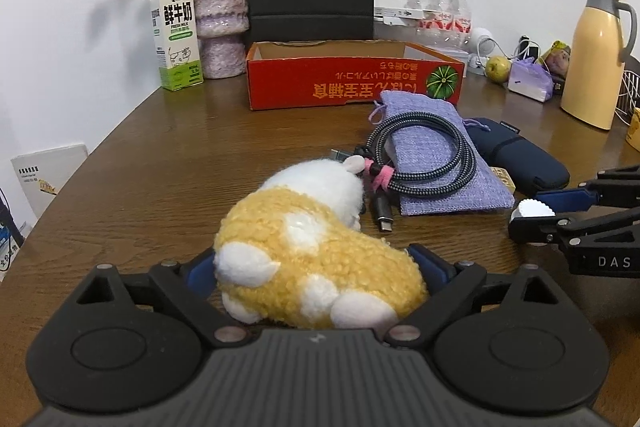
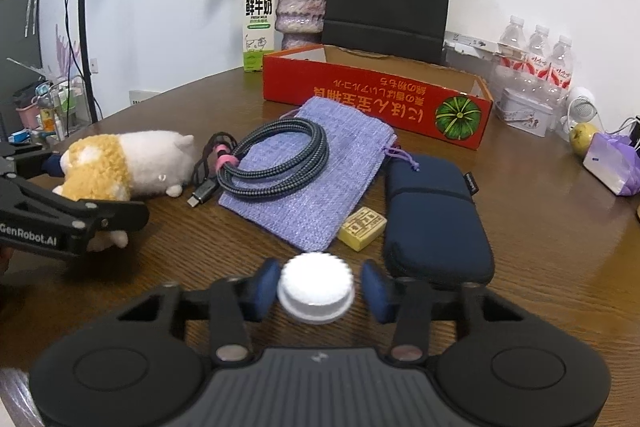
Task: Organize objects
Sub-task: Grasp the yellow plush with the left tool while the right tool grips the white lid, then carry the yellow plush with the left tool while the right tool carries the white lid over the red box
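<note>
Your left gripper [image 1: 316, 267] is clamped on the plush hamster [image 1: 316, 251], both pads pressed into its yellow rump, the toy resting on the table [image 1: 160, 155]. Your right gripper [image 2: 316, 289] stands wide around the white cap [image 2: 316, 293], with gaps on both sides. Ahead of both sits the red box [image 1: 352, 83], open-topped. Nearer, the purple pouch [image 2: 320, 179] carries the coiled cable [image 2: 276, 163]; the navy case [image 2: 436, 219] lies right of it, with the small yellow block [image 2: 362, 229] between them.
</note>
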Tool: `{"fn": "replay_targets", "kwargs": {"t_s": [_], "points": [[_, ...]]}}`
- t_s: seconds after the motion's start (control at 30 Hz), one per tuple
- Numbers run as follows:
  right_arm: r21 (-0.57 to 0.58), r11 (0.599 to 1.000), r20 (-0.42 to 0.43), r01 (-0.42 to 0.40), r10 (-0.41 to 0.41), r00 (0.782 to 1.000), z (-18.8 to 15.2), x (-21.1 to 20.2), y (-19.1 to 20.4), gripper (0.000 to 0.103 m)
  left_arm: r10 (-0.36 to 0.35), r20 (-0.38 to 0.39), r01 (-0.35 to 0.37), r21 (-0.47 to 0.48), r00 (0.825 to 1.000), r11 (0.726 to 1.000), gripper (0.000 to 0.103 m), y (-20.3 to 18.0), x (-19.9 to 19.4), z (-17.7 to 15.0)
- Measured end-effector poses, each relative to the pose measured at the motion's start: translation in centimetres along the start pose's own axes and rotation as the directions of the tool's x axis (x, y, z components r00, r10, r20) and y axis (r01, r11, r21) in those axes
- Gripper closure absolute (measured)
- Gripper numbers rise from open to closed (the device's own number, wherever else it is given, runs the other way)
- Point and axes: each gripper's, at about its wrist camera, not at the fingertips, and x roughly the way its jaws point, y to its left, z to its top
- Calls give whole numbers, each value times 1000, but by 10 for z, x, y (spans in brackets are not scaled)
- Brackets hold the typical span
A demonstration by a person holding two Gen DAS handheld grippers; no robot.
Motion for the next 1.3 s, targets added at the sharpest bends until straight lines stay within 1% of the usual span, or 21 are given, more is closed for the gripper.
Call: {"fn": "replay_targets", "kwargs": {"t_s": [0.27,0.67,0.83,1.07,1.3], "points": [[-2,1000,19,5,-5,1000,-1,-3,1,64,27,39,-26,-29,999,999,9,2,-6,-2],[6,1000,49,26,-26,998,-1,-8,0,64,50,103,-45,-46,993,998,12,-1,-20,-5],[5,1000,79,29,-30,996,-1,-12,0,64,60,115,-53,-60,992,997,12,-1,-23,-4],[4,999,110,38,-38,993,5,-16,0,64,65,156,-55,-71,986,996,12,-3,-31,6],[6,999,155,44,-44,987,21,-21,-2,64,63,199,-47,-81,978,996,12,-7,-36,24]]}}
